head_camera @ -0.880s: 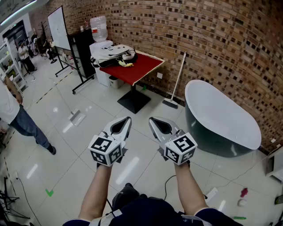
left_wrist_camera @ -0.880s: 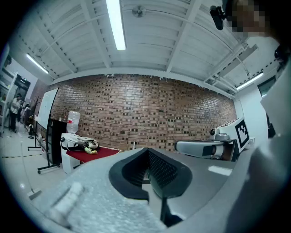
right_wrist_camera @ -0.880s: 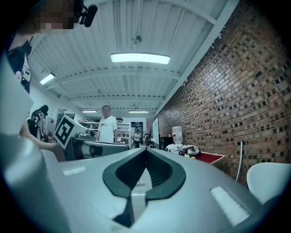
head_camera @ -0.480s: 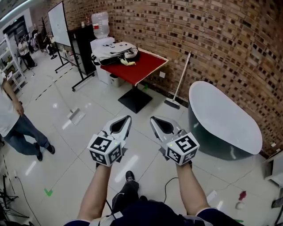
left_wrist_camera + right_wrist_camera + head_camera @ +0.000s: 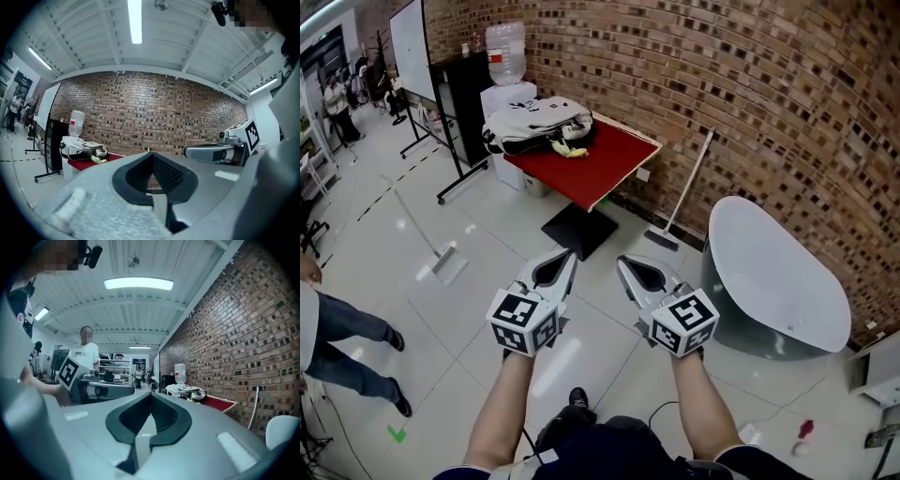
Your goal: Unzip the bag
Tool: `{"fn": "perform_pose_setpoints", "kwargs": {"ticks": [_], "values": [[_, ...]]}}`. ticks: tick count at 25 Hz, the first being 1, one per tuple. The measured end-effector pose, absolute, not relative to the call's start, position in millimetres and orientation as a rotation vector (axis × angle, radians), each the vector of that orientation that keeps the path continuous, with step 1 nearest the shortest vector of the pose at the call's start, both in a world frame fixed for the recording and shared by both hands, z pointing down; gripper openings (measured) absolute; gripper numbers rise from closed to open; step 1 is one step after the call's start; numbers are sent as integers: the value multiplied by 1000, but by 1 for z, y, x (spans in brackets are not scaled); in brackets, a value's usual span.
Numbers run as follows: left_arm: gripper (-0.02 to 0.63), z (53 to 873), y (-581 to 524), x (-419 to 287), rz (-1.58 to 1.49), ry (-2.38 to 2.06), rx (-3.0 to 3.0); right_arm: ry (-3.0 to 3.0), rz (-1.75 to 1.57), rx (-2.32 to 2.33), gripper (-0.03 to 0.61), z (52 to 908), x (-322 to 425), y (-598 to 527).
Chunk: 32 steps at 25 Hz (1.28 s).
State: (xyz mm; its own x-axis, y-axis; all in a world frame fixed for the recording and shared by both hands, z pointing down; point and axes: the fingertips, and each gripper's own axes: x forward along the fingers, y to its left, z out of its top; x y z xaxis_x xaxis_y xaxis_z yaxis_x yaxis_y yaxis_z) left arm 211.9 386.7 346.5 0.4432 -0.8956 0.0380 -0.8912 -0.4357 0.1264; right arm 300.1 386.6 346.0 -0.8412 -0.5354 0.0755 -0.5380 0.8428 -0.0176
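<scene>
The left tool (image 5: 570,255) and the right tool (image 5: 622,262) are held level, side by side, above the glossy tiled floor (image 5: 469,281). Each has its jaws closed together with nothing gripped. The soft, slumped white bag (image 5: 534,122) is seen on the square red counter (image 5: 614,155) beside the rough brick wall (image 5: 750,84), well apart from both.

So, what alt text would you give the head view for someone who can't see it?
A left hand-held gripper and a right hand-held gripper, both shut and empty, are held out side by side over a white tiled floor. Ahead, a white bag lies on a red table by a brick wall.
</scene>
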Motion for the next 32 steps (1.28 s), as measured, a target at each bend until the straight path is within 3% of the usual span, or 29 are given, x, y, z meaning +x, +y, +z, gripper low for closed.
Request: {"fn": "perform_pose_setpoints", "kwargs": {"ticks": [15,32], "values": [[2,385,207,161,-3,-1582,2506,-2967,107,854,5,373,244,202],[2,412,14,59,71,-1819,2287,-2998,139,501,5,405,134,-11]]}}
